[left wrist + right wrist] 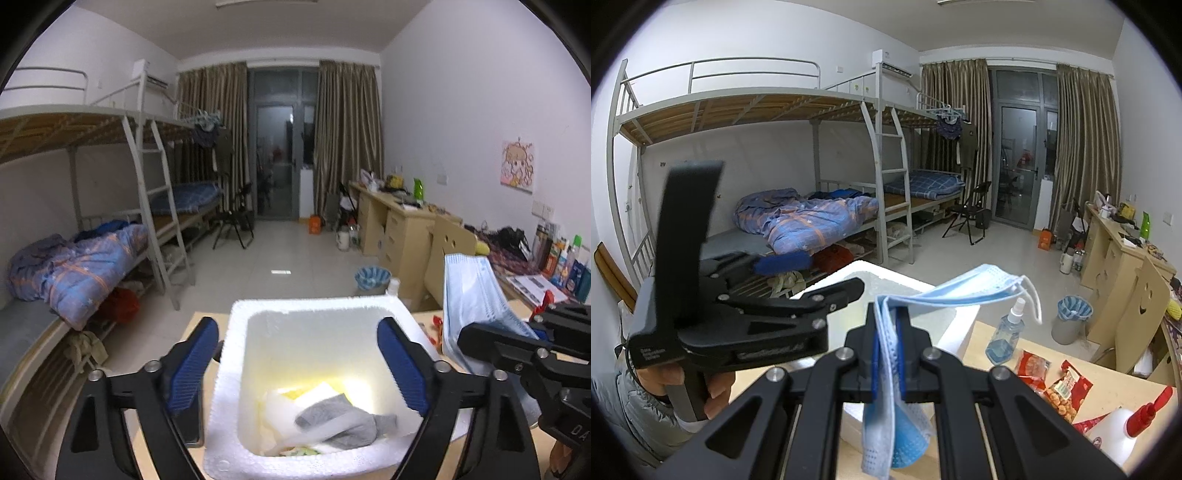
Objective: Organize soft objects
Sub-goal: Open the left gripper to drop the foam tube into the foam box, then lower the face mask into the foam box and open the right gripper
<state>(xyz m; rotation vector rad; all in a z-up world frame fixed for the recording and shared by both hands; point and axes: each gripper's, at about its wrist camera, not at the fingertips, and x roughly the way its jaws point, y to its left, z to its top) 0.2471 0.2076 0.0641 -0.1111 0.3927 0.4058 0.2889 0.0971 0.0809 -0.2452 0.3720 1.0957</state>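
Standing at a wooden table (997, 347) in a bunk-bed (812, 122) room, we hold the left gripper (295, 365) spread over a foam box (236, 332) containing a grey sock (343, 421). Our right gripper (888, 354) pinches blue masks (960, 291) beside the box.

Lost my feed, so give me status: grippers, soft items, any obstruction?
Left gripper open over foam box, empty. Right gripper shut on blue face masks. Grey sock already boxed. Nothing blocking.

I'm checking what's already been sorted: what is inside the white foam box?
Inside the foam box lie a grey sock and crumpled white cloth, with something yellow behind. Whatever lies beneath them is covered.
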